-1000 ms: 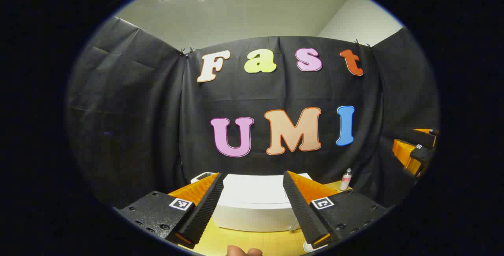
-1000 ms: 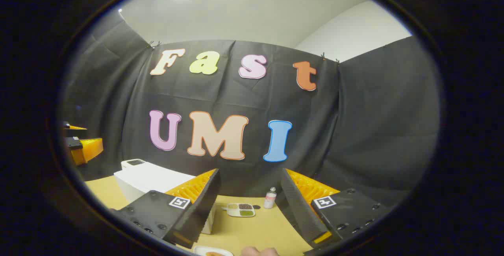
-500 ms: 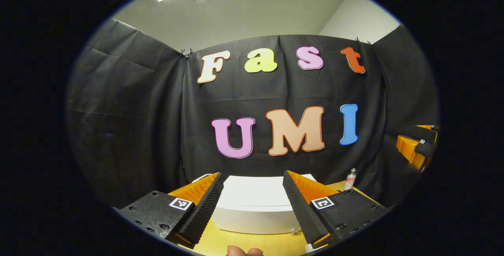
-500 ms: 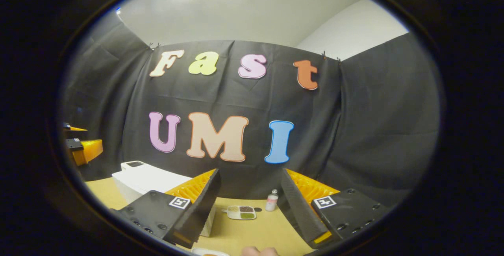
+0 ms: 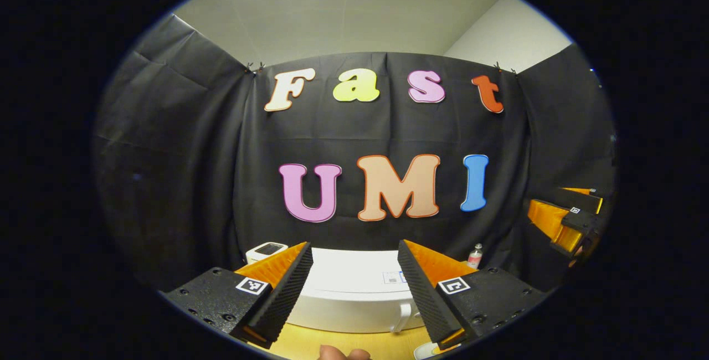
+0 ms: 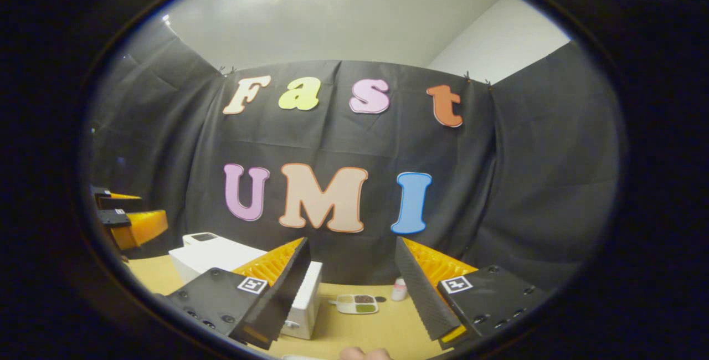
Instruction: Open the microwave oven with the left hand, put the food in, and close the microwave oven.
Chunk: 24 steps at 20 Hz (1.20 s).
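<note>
Fig. legend, both grippers held high above the bench, cameras tilted up toward the booth's black cloth wall.

(a) Left gripper view. Left gripper (image 5: 354, 271) w/ fingers (image 5: 288, 288) spread wide apart, released, nothing between them. Framed in the gap: the white microwave oven (image 5: 354, 293), seen from above and in front, door shut, its handle (image 5: 403, 317) at the lower right of the front face. A small white device (image 5: 267, 250) w/ a dark top sits just behind the oven's left rear corner. A small bottle (image 5: 475, 256) stands upright on the yellow bench (image 5: 332, 343) to the right of the oven, near the wall. At the far right edge, the right gripper (image 5: 565, 219) hangs in the air, well apart from the oven.

(b) Right gripper view. Right gripper (image 6: 352, 282) w/ fingers (image 6: 412, 288) likewise parted and empty. Microwave oven (image 6: 232, 263) lies to the left, partly hidden behind the near finger; its front end shows just right of that finger. On the bench (image 6: 376, 329) between the fingers: a divided food tray (image 6: 357, 304) w/ dark and green portions, lying flat, apart from the oven; the bottle (image 6: 399, 289) upright just beside it to the right. The left gripper (image 6: 130, 221) shows at the far left edge, in the air above the bench. Bit of the holding hand (image 6: 365, 353) at bottom centre.
</note>
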Motion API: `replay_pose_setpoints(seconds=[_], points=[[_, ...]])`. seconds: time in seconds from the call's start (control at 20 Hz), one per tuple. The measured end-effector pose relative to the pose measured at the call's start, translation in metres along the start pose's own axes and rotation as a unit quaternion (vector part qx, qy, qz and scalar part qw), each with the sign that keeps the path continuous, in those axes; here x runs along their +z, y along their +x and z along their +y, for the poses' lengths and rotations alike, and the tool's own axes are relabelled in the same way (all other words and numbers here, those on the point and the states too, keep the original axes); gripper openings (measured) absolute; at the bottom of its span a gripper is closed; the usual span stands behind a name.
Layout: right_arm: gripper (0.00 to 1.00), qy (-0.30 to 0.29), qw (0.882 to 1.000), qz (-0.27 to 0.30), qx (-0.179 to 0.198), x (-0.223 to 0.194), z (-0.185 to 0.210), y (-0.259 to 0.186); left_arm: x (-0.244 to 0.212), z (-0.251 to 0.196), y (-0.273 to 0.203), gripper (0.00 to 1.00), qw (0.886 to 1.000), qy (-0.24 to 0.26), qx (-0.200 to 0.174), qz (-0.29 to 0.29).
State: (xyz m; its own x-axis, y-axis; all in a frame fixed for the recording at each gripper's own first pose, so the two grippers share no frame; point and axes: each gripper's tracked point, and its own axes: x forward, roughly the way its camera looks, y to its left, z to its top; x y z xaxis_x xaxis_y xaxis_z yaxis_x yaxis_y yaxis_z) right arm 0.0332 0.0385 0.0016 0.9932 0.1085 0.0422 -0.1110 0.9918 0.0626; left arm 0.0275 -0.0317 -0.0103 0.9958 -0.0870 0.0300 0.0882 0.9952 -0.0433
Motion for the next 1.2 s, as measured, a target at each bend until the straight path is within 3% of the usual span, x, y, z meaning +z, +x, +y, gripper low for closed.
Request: replay_pose_setpoints(seconds=[0.75, 1.2], points=[[0.96, -0.017, 1.000, -0.003, -0.008, 0.001, -0.006, -0.003, 0.007, -0.001, 0.004, 0.96, 0.999, 0.039, 0.003, -0.010], [0.96, -0.011, 1.000, -0.009, -0.004, 0.003, -0.009, -0.015, -0.064, -0.026, 0.020, 0.95, 0.998, 0.051, -0.019, 0.021]])
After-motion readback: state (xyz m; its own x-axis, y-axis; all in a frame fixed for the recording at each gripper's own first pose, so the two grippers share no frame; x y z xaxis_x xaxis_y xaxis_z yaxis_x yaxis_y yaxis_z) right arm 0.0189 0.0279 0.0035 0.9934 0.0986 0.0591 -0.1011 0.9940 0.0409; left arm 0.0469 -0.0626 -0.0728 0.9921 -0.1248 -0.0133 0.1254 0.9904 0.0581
